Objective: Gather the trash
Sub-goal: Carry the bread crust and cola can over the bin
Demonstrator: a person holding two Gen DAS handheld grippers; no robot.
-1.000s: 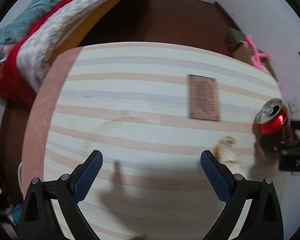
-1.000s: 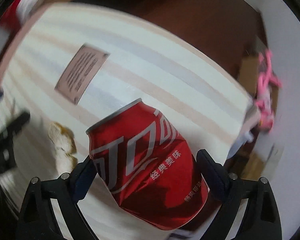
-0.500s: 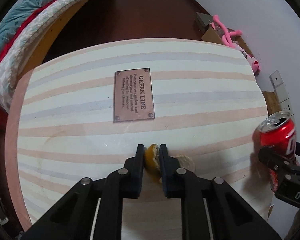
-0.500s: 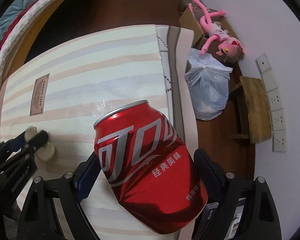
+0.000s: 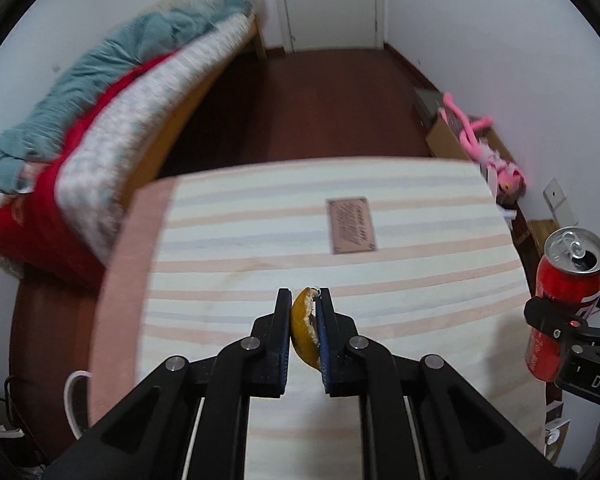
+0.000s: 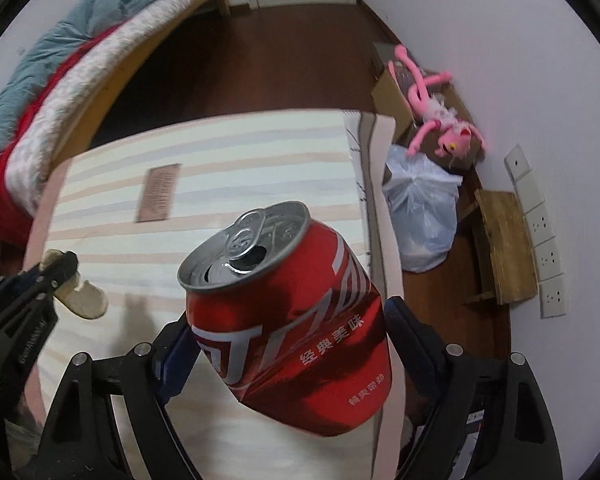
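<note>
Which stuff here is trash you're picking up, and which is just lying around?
Trash: orange peel in the left gripper; red soda can in the right gripper.
Lying around: pink plush toy, white plastic bag, bed.

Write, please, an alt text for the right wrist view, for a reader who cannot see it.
The right gripper holds a dented red can, open at the top, above a striped table. At far left, the left gripper pinches a peel. On the floor to the right are a white bag and a pink toy.
</note>
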